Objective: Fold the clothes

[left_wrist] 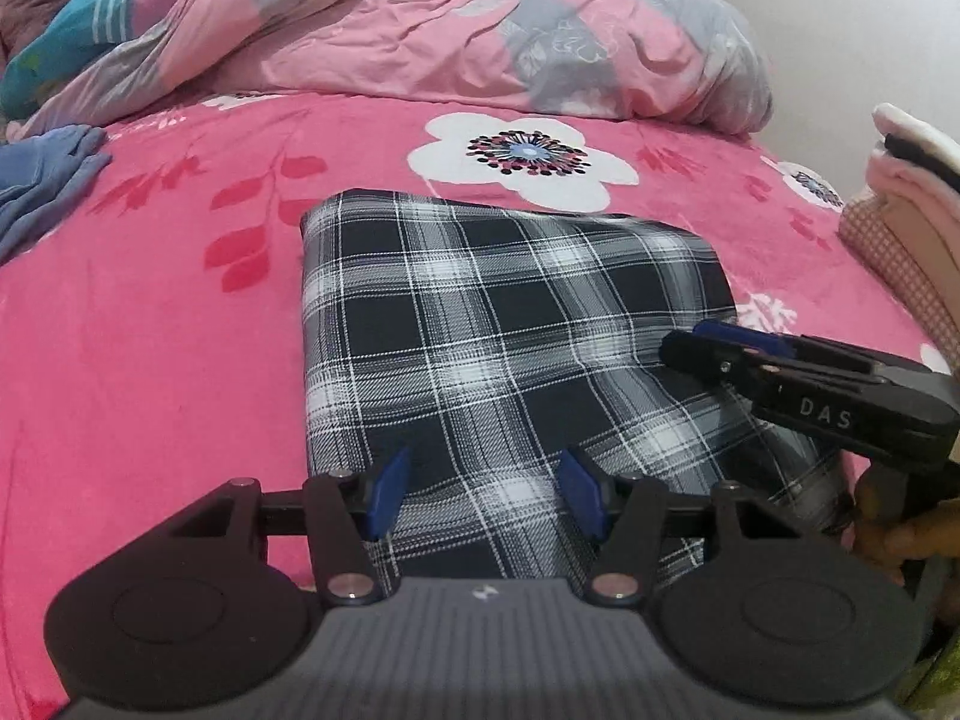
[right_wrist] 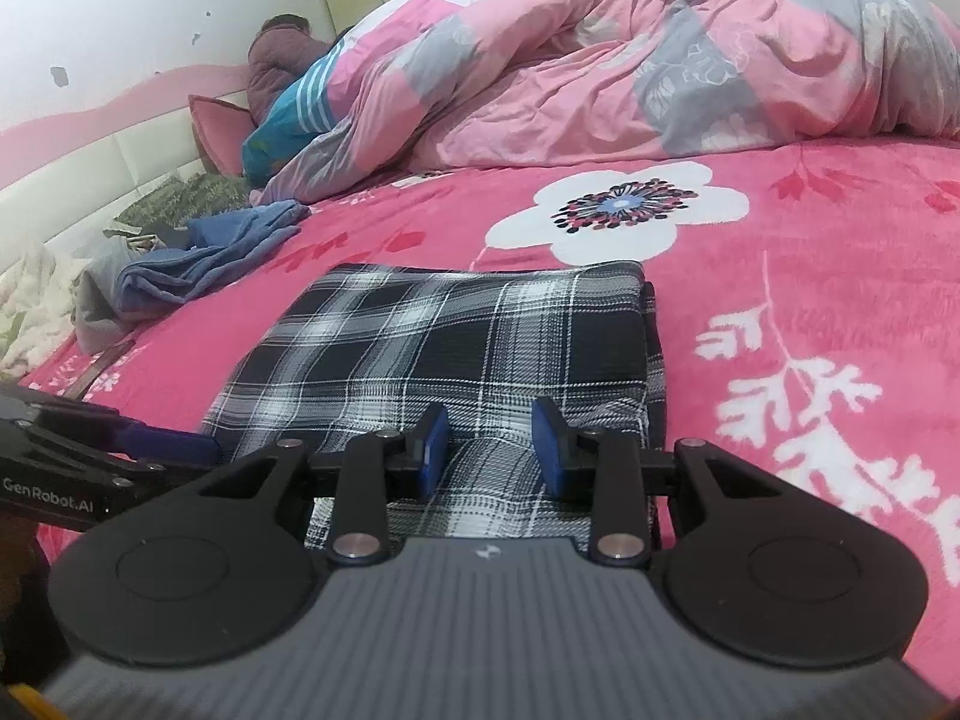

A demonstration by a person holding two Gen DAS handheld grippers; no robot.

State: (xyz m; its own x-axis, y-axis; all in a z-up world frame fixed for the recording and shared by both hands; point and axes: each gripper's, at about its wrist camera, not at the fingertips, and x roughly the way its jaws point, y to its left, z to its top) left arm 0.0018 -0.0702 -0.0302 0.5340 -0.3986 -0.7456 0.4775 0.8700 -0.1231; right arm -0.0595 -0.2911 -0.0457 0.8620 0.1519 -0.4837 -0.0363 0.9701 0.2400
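Observation:
A black-and-white plaid garment [left_wrist: 510, 324] [right_wrist: 456, 336] lies folded into a flat rectangle on the pink flowered bedspread [left_wrist: 150, 360] [right_wrist: 810, 252]. My left gripper [left_wrist: 487, 495] hovers over the garment's near edge, jaws apart, with the plaid cloth flat beneath and no pad pressing on it. My right gripper [right_wrist: 492, 453] is at the garment's near right part. A raised ridge of plaid cloth is bunched between its blue pads [right_wrist: 435, 450]. In the left wrist view the right gripper [left_wrist: 702, 348] reaches in from the right over the garment's right edge.
A crumpled blue garment [left_wrist: 42, 192] [right_wrist: 204, 252] lies to the left. A pink-and-grey quilt [left_wrist: 420, 30] [right_wrist: 600, 72] is heaped across the back. A pale headboard [right_wrist: 90, 168] runs along the far left. A hand [left_wrist: 882, 528] holds the right gripper.

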